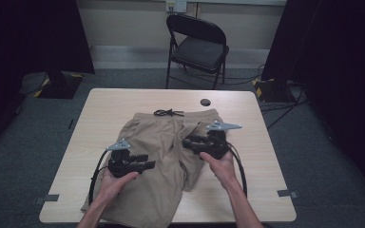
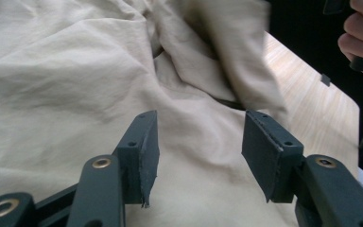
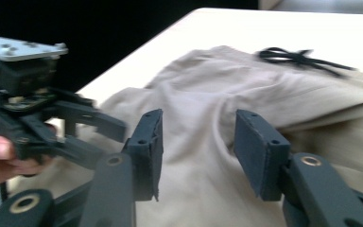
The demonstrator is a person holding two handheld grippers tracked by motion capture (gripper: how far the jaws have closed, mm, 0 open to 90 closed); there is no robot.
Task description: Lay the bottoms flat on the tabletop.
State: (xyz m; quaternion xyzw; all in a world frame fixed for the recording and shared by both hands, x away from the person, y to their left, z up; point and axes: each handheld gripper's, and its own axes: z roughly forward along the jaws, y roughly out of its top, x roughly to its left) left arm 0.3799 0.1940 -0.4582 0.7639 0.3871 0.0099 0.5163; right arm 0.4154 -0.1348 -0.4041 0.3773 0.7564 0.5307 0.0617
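left gripper: jaws parted, nothing gripped, held over khaki shorts | right gripper: jaws parted, nothing clamped, above shorts | shorts spread on table

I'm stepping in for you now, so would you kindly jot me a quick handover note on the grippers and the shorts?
Left gripper: open, nothing between the jaws, over the left leg.
Right gripper: open, holding nothing, over the middle of the garment.
Khaki shorts: on the table, waistband and black drawstring at the far side, the right leg folded in over the middle.
Done: one fold, apparently.
Left: probably further folds.
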